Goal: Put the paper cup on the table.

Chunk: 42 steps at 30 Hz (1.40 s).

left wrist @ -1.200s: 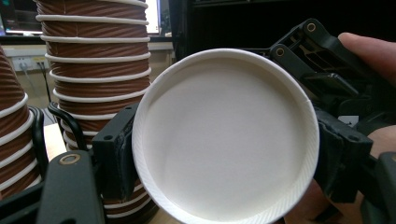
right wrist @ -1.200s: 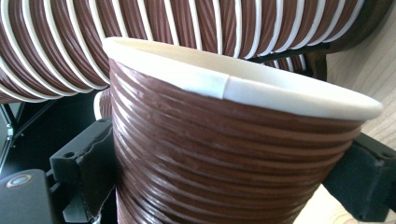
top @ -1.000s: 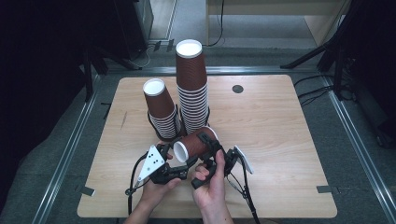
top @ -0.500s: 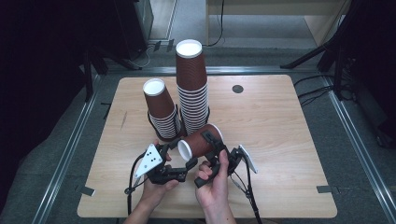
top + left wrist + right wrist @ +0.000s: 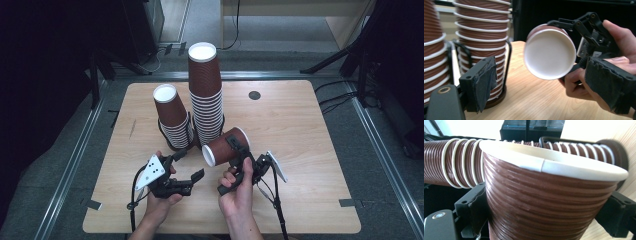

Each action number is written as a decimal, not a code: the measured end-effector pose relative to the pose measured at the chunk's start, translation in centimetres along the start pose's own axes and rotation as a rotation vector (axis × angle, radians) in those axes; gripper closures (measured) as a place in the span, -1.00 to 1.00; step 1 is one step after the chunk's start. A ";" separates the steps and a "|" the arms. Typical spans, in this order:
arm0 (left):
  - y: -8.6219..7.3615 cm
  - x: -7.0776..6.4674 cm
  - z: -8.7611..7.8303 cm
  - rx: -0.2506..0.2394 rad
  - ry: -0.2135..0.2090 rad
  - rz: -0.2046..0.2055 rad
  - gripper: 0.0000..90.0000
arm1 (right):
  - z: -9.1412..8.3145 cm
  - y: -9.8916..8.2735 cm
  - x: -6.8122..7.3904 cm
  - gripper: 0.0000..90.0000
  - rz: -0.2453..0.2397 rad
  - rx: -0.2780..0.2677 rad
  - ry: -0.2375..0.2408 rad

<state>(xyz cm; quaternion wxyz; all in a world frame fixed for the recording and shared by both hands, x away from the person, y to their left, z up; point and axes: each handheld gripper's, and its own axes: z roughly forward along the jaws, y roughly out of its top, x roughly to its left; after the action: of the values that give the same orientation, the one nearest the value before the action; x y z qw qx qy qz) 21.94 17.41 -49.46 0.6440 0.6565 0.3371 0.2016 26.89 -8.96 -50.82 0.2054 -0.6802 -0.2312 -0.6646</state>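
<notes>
The right tool (image 5: pixel 239 156) pinches a single brown cup (image 5: pixel 225 147) on its side, lifted above the table (image 5: pixel 310 130) near its front edge, beside the two stacks (image 5: pixel 206 95). The left tool (image 5: pixel 186 165) hangs spread and empty. The cup seems freshly separated; next it likely needs carrying clear and setting upright.

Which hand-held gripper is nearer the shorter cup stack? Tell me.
Left. The left hand-held gripper sits just in front of the shorter cup stack; the right hand-held gripper, clamped on a single cup, is farther off.
</notes>
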 end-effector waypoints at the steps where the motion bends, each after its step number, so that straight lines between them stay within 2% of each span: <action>1: 0.0 0.2 -0.2 0.003 0.009 -0.004 -0.75 | 0.0 0.2 0.0 -0.75 -0.017 -0.008 0.001; 4: 0.0 0.7 -0.7 0.004 0.036 -0.013 -0.75 | -0.2 0.8 0.1 -0.75 -0.058 -0.028 -0.002; 6: 0.0 1.1 -1.1 0.003 0.055 -0.017 -0.75 | -0.3 1.1 0.4 -0.75 -0.100 -0.039 0.013; 8: -0.1 1.5 -1.6 0.001 0.070 -0.021 -0.75 | -0.5 1.3 0.9 -0.75 -0.186 -0.048 0.011; 10: -0.1 1.8 -2.0 0.001 0.092 -0.026 -0.75 | -0.7 1.6 1.4 -0.75 -0.253 -0.056 0.024; 14: 0.0 2.6 -3.2 -0.011 0.128 -0.036 -0.75 | -0.8 2.1 2.2 -0.74 -0.363 -0.068 0.054; 16: 0.0 3.0 -3.8 -0.011 0.147 -0.038 -0.75 | -0.8 2.2 2.5 -0.74 -0.412 -0.077 0.054; 21: -0.6 3.9 -5.3 0.002 0.188 -0.048 -0.75 | -0.6 2.5 2.8 -0.74 -0.498 -0.088 0.030; 24: -1.0 4.4 -6.1 0.014 0.216 -0.049 -0.75 | -0.6 2.5 2.8 -0.73 -0.569 -0.121 0.035; 28: -1.4 5.2 -7.6 0.024 0.245 -0.049 -0.75 | -0.7 2.3 3.0 -0.73 -0.693 -0.189 0.034; 29: -1.5 5.4 -7.9 0.024 0.250 -0.050 -0.75 | -0.7 2.3 3.0 -0.73 -0.737 -0.208 0.032; 31: -1.8 5.9 -8.8 0.028 0.272 -0.060 -0.75 | -0.8 2.3 2.9 -0.73 -0.778 -0.222 0.044; 37: -2.4 7.1 -10.7 0.035 0.325 -0.079 -0.75 | -0.7 2.4 2.8 -0.73 -0.962 -0.201 0.009; 42: -3.1 7.8 -11.7 0.057 0.357 -0.082 -0.75 | -0.7 2.6 2.7 -0.73 -1.057 -0.214 -0.004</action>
<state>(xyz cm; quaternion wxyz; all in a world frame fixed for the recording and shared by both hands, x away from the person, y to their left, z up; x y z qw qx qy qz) 18.59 31.04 -52.80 0.5629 0.6139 0.4780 0.2790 27.87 -11.41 -48.01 -0.2282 -0.4894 -0.4734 -0.6959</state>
